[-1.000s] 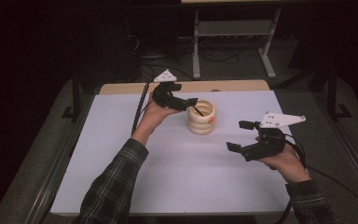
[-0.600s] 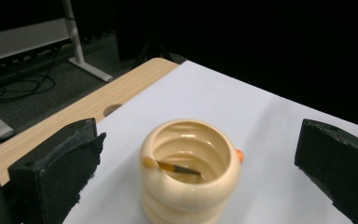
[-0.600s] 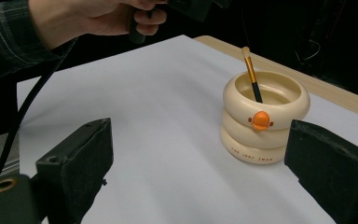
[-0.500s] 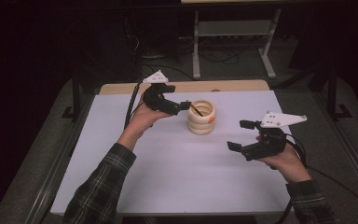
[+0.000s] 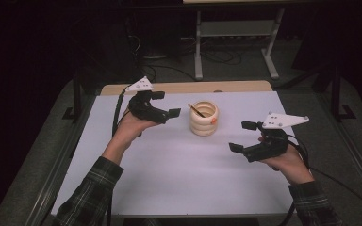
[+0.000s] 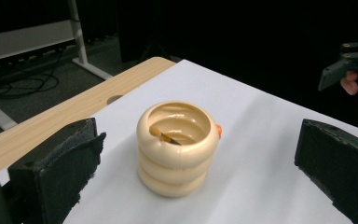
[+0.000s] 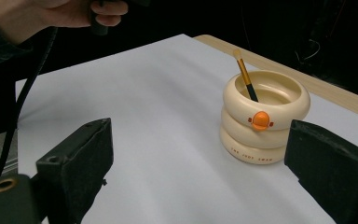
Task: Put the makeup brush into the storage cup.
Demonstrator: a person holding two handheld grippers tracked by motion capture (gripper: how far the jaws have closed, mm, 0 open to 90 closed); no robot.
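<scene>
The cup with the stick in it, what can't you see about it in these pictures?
- Lower end of the brush: in the right gripper view the cream cup wall hides it.
- Small writing on the cup's bottom ring: too small to read in the right gripper view.
- Orange knob: in the left gripper view the cup's curve hides most of it.
- Cup's inside bottom: in the high view, too small and shadowed.

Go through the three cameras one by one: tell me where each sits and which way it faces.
High view: fixed above the person's side, looking forward and down on the table; both forearms, the left gripper and the right gripper show.
Left gripper view: rides the left gripper, facing the cream holder between its open fingers.
Right gripper view: rides the right gripper, facing the holder's orange button and the brush.
Shared: the holder appears in all three; each gripper view catches the other hand.
</scene>
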